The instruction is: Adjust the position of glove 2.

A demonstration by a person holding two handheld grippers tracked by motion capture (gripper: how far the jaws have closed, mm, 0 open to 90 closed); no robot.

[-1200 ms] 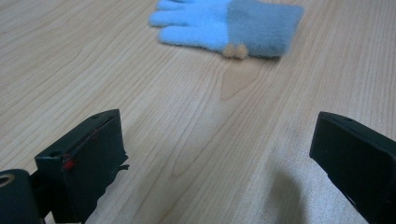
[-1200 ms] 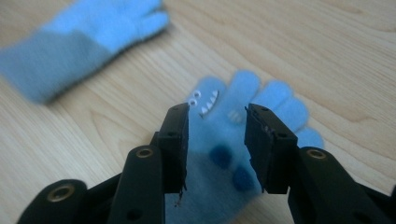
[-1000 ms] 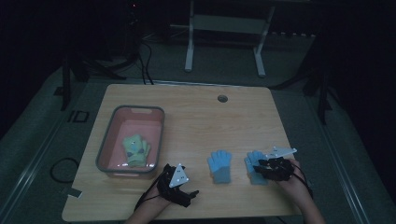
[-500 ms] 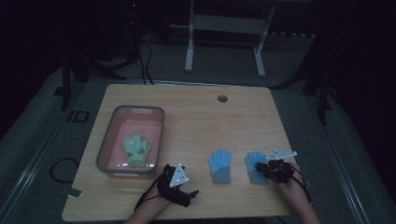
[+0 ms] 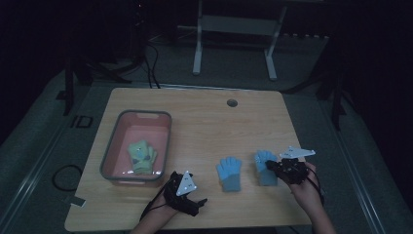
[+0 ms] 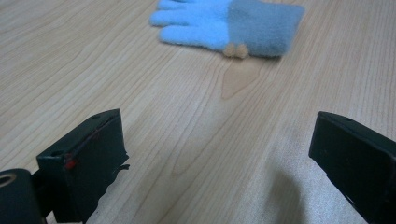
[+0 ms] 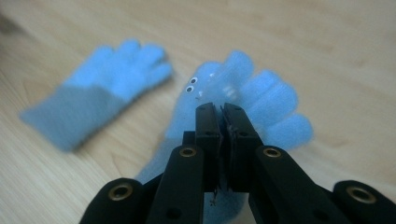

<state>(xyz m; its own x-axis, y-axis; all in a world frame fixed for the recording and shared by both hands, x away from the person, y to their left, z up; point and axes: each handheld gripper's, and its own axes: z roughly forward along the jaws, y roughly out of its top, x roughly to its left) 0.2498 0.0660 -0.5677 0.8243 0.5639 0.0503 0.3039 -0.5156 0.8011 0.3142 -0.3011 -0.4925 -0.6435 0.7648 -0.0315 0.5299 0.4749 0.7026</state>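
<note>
Lying fingers-away, the right glove (image 5: pixel 264 166) sits under the right gripper (image 7: pixel 222 108), jaws pressed together.

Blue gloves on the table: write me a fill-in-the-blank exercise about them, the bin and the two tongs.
1. The number of blue gloves lying on the wooden table is ____.
2. The left tongs have their jaws ____, with bare table between them.
3. The right tongs hang over the glove with googly eyes, their jaws ____.
4. The yellow-green glove lies inside the ____ bin.

Missing words: two; open; shut; pink
</note>
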